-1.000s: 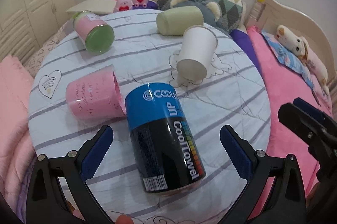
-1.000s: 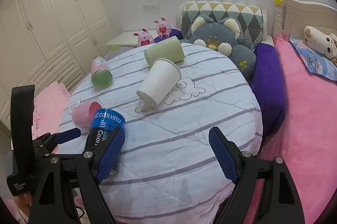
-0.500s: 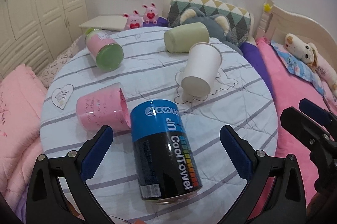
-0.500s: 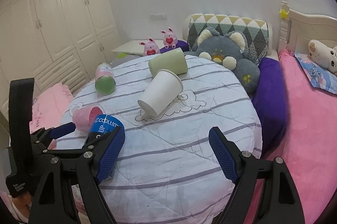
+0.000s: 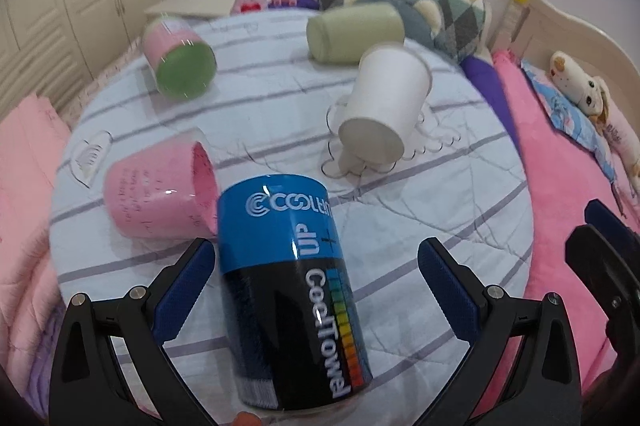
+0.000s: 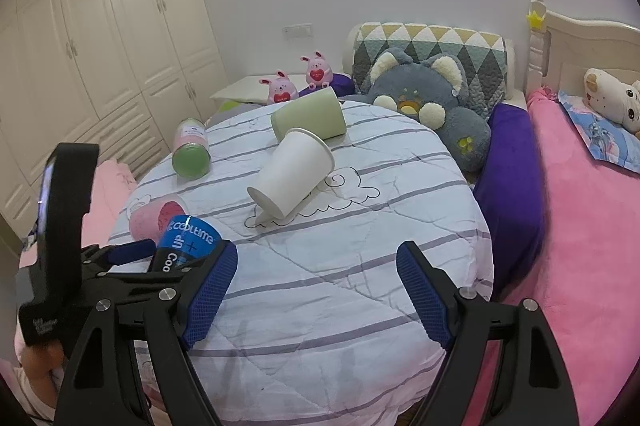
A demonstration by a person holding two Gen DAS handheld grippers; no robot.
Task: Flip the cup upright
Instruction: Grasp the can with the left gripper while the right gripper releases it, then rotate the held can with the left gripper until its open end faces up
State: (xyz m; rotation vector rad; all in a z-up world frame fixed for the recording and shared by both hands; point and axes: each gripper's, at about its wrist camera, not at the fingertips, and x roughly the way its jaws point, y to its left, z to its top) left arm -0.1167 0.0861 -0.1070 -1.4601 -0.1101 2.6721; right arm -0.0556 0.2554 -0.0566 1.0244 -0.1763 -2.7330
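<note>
A blue and black CoolTowel can lies on its side on the round striped table, between the open fingers of my left gripper; I cannot tell if they touch it. It also shows in the right wrist view. A pink cup lies on its side just left of the can. A white paper cup lies tipped in the middle, with a green cup behind it. My right gripper is open and empty over the table's near part.
A pink and green jar lies on its side at the far left. A grey plush bear and a patterned pillow sit behind the table. A pink bed is on the right, white wardrobes on the left.
My left gripper has come a little closer to the blue can, which now looks larger between its fingers. My right gripper has hardly moved. Nothing has been gripped.
</note>
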